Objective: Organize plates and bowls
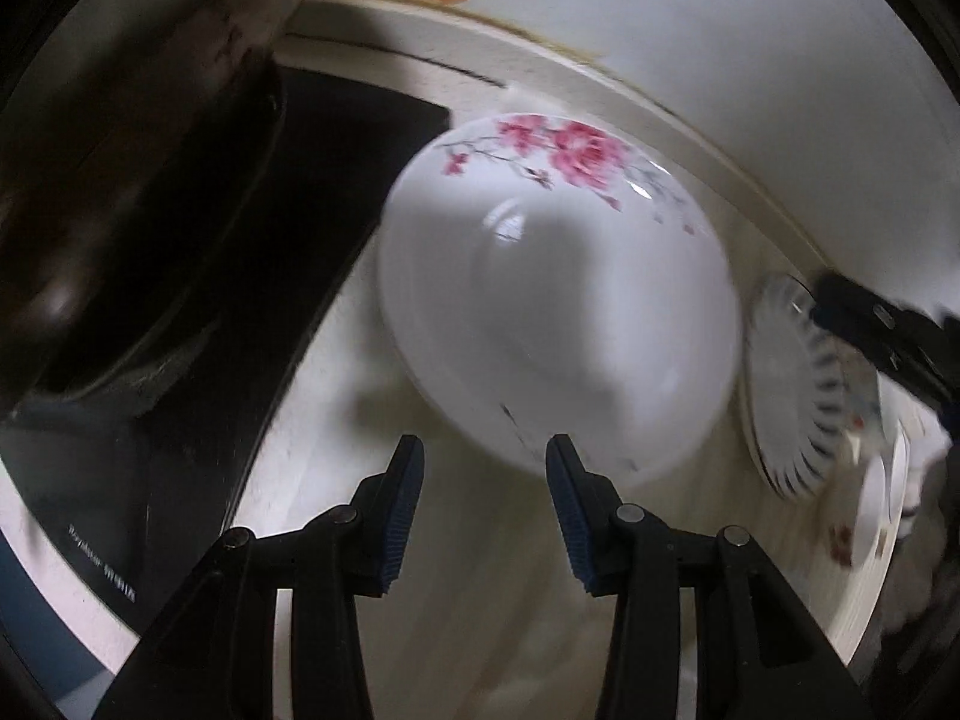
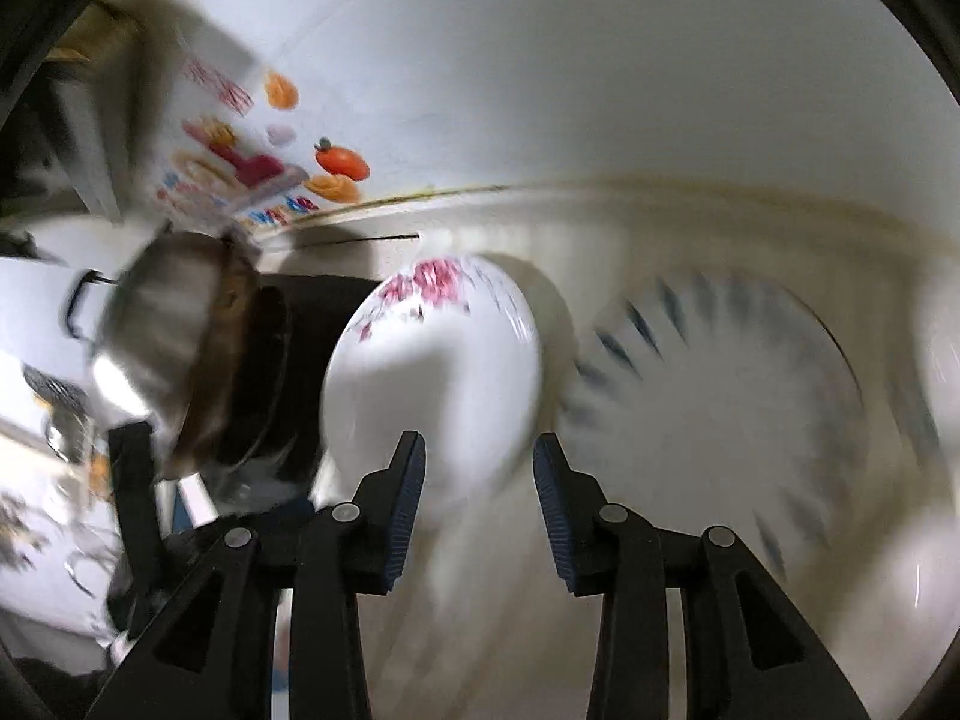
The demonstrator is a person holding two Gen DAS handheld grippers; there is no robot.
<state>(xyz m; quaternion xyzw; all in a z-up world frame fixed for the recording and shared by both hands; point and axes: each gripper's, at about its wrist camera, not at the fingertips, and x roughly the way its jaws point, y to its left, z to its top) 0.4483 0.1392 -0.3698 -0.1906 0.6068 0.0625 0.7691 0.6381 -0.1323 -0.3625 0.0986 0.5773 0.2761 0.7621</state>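
The floral plate (image 1: 558, 300) looks like glossy glazed ceramic, smooth. Right of it, the blue-striped plate (image 2: 720, 396) has the same shiny glaze. Left of it, the pot (image 2: 162, 324) is polished metal, and the cooktop (image 1: 336, 180) is glossy black.

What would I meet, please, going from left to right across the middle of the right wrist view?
Steel pot → black stovetop → white plate with pink flowers → plate with a dark blue striped rim.

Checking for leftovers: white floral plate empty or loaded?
Empty. The white round plate with pink flowers shows a bare glossy surface in both wrist views.
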